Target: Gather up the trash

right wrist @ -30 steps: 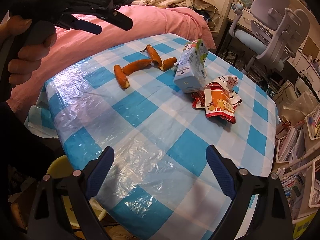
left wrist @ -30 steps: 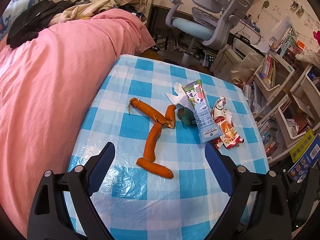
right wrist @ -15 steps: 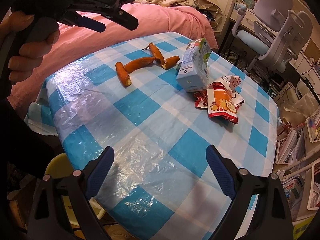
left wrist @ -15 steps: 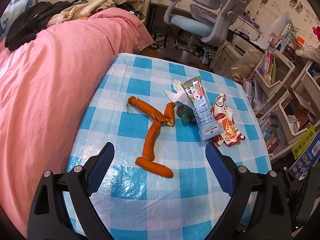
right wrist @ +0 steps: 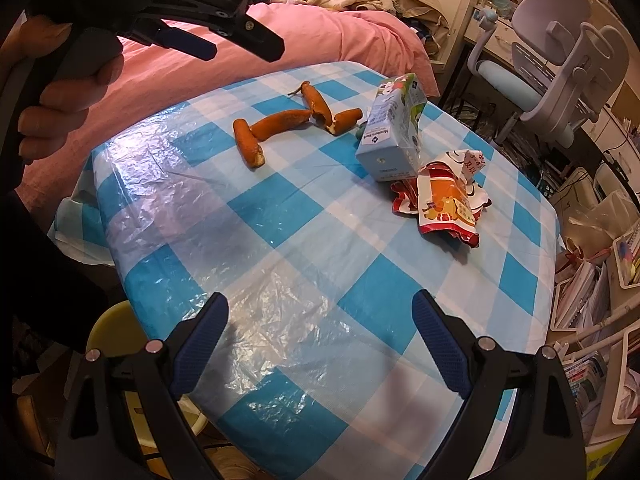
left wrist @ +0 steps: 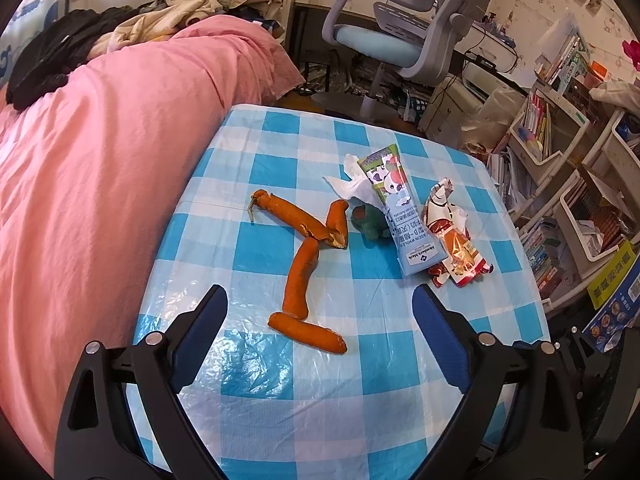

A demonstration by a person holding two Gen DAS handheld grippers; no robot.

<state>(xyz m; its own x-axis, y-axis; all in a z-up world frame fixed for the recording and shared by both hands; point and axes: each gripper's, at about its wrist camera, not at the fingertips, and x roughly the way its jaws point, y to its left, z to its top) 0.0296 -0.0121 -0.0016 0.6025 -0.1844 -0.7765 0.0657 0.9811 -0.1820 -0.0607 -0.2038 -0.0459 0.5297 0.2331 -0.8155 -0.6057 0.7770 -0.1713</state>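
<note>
On the checked table [left wrist: 264, 380], orange peel strips [left wrist: 298, 280] lie nearest, the closest piece crosswise just ahead of the left gripper [left wrist: 320, 304], which gapes wide and empty. The milk carton [left wrist: 400, 216] and snack wrapper [left wrist: 452, 240] sit further right. The right gripper [right wrist: 320, 316], also spread and empty, hangs well back, so the left looks better placed

Bright even light, glare on plastic tablecloth [right wrist: 280, 312], fisheye bending, dark corners
</note>
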